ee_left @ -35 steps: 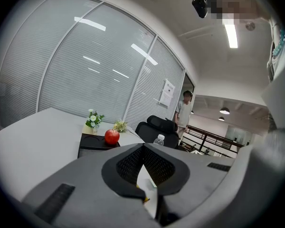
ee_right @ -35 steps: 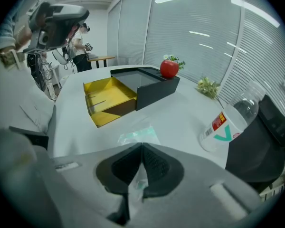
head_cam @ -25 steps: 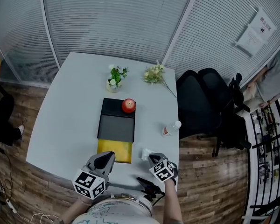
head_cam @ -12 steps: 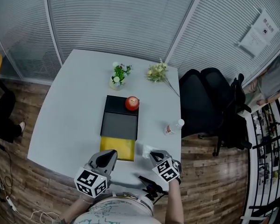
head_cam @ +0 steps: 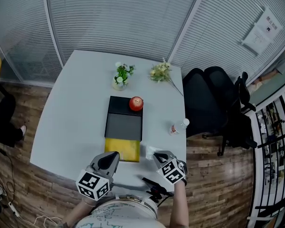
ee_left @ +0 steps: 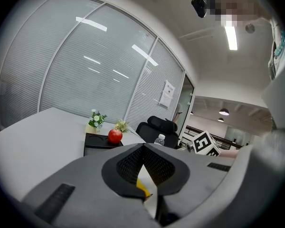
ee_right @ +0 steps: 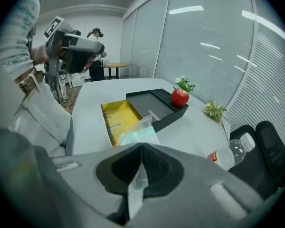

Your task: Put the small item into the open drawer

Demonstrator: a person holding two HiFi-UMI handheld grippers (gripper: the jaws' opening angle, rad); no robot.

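Two closed grippers — right gripper pinching the clear packet, left gripper empty — so centre that packet over the yellow drawer before releasing.

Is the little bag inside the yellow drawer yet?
Not yet. Done: the yellow drawer stands open, and the right gripper is shut on the little plastic bag. Right now the bag is held just beside the drawer, not in it. Left to do: carry it over the drawer and let go.
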